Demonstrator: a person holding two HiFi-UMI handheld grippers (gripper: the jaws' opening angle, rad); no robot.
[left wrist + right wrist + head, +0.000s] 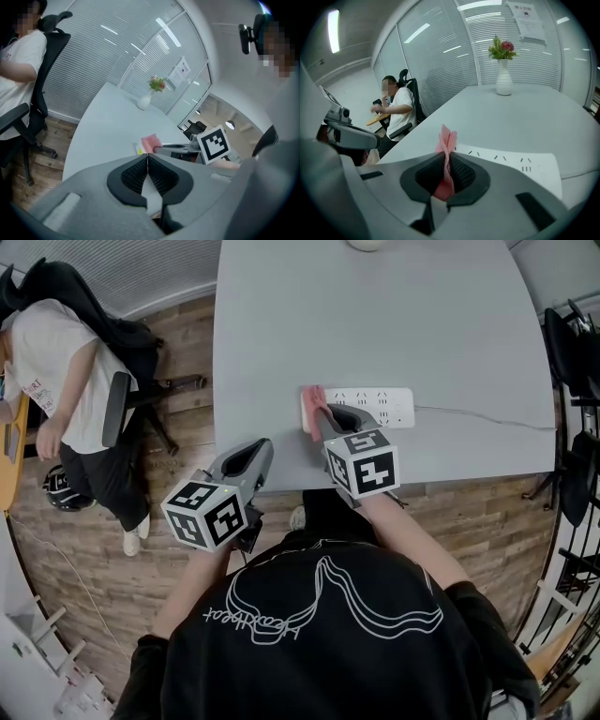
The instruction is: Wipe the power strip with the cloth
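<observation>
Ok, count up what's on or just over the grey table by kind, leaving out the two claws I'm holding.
Power strip: 1
Pink cloth: 1
Vase with flowers: 1
Total: 3

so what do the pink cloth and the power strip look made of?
cloth: looks like thin soft fabric, matte pink; it folds and creases where the right gripper pinches it. power strip: probably moulded plastic, smooth white, a hard flat face with crisp socket slots. Looks alone leave both open.
</observation>
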